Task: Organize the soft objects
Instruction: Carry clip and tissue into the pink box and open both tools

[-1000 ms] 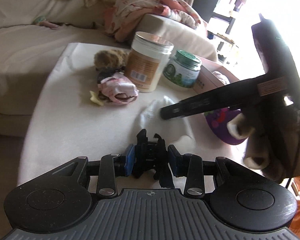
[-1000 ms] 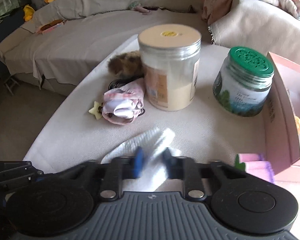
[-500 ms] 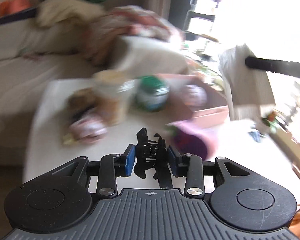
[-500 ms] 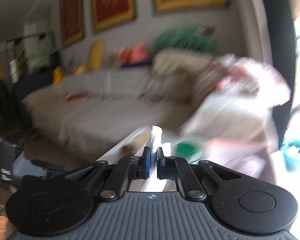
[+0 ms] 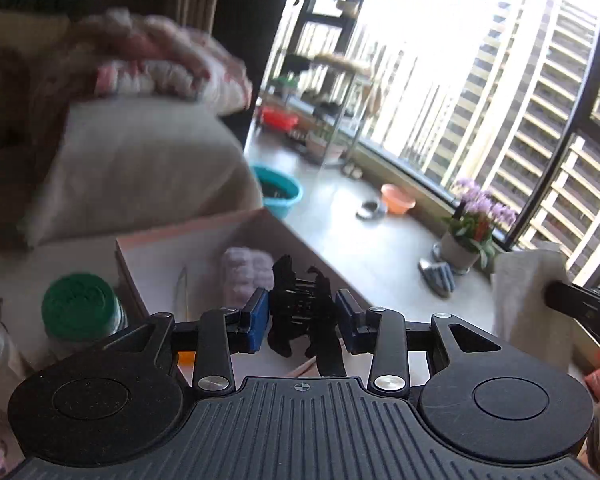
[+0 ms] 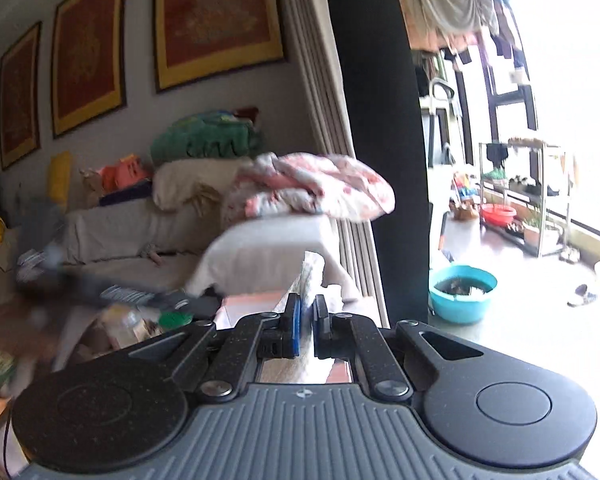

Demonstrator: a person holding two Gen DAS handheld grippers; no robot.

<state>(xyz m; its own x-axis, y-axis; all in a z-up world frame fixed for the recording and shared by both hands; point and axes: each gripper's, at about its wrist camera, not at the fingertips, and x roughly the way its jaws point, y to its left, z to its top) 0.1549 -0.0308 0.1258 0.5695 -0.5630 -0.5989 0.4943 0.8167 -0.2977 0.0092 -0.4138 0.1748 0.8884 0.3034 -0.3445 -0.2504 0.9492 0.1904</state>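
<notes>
A white cloth (image 6: 311, 276) is clamped between the fingers of the right gripper (image 6: 305, 322), whose blue pads are drawn almost together on the fabric. The cloth is held up in the air, edge-on to the right wrist camera, with its loose part hanging below the jaws. In the left wrist view the same cloth (image 5: 528, 292) is seen at the right edge, draped from the dark finger of the other tool and well clear of the table — a height that is probably chosen so the fabric does not drag over the jars.

The left gripper (image 5: 302, 316) is closed on a black hair clip (image 5: 302, 312), which is pinched between its blue pads with the teeth pointing forward. It is held just above the near side of the pink box (image 5: 148, 256), which stands open on the table with a lilac knitted item (image 5: 246, 272) already inside. The box appears to serve as the collecting place, so both held things are judged to be on their way to it.

A green-lidded jar (image 5: 78, 308) stands just beside the box's left wall and is best avoided as the clip is lowered. Beyond the box a sofa arm (image 5: 140, 168) is seen, with a pink blanket (image 5: 168, 60) heaped on it. The left view is somewhat blurred, so finer contact cannot be told.
</notes>
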